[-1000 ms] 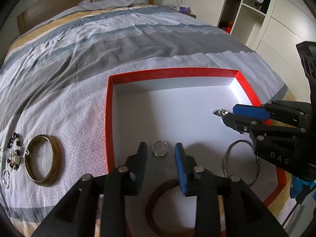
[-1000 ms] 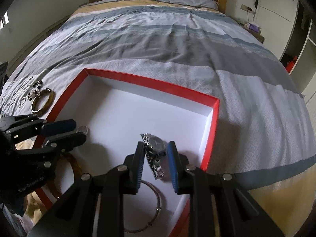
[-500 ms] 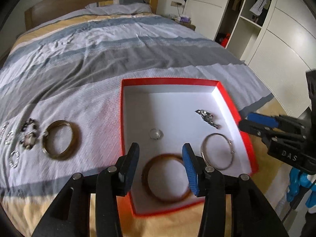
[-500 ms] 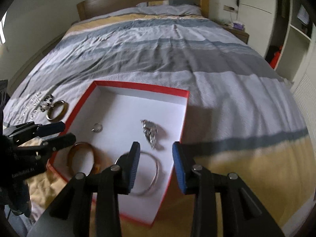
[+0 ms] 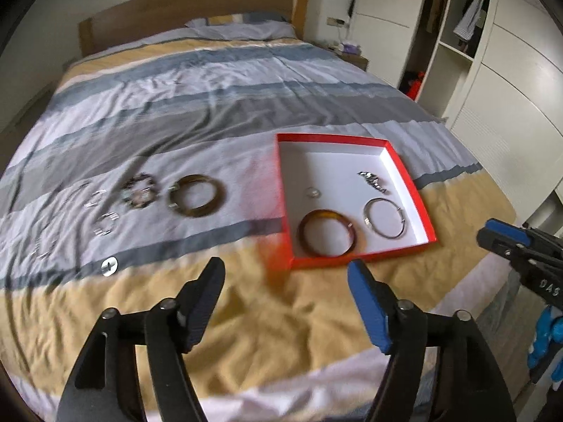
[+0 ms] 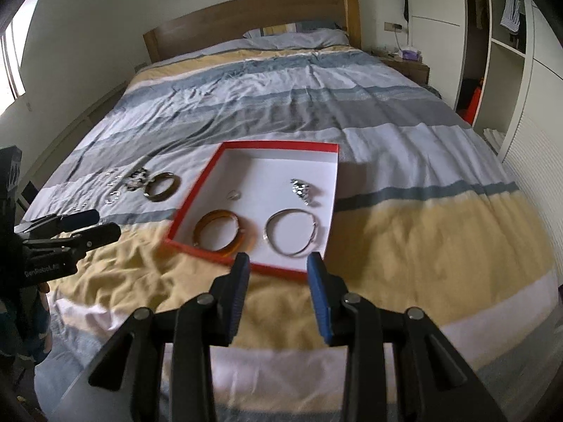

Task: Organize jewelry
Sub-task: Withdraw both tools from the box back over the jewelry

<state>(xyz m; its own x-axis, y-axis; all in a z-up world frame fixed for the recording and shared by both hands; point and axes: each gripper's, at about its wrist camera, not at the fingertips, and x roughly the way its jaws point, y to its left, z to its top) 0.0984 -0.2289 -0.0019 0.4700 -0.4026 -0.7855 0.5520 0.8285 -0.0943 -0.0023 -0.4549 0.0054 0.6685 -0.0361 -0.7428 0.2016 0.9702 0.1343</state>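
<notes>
A red box (image 5: 411,190) (image 6: 197,195) with a white inside lies on the bed. In it are an amber bangle (image 5: 328,232) (image 6: 220,234), a thin silver bangle (image 5: 385,222) (image 6: 291,232), a silver watch (image 5: 373,181) (image 6: 302,189) and a small ring (image 5: 312,192) (image 6: 233,195). On the cover left of the box lie a dark bangle (image 5: 197,199) (image 6: 162,186), a bead bracelet (image 5: 138,193) and small silver pieces (image 5: 104,225). My left gripper (image 5: 285,304) is open and empty, above the cover short of the box. My right gripper (image 6: 279,293) is open and empty, near the box's front edge.
The bed's striped cover (image 6: 316,105) runs back to a wooden headboard (image 6: 253,17). White wardrobes (image 5: 510,88) stand on the right, a nightstand (image 6: 410,61) beside the headboard. A silver coin-like disc (image 5: 109,266) lies on the cover at the left front.
Both grippers have pulled back and up from the box. The right gripper let go of the watch, which now lies in the box. Both stand wider open.
</notes>
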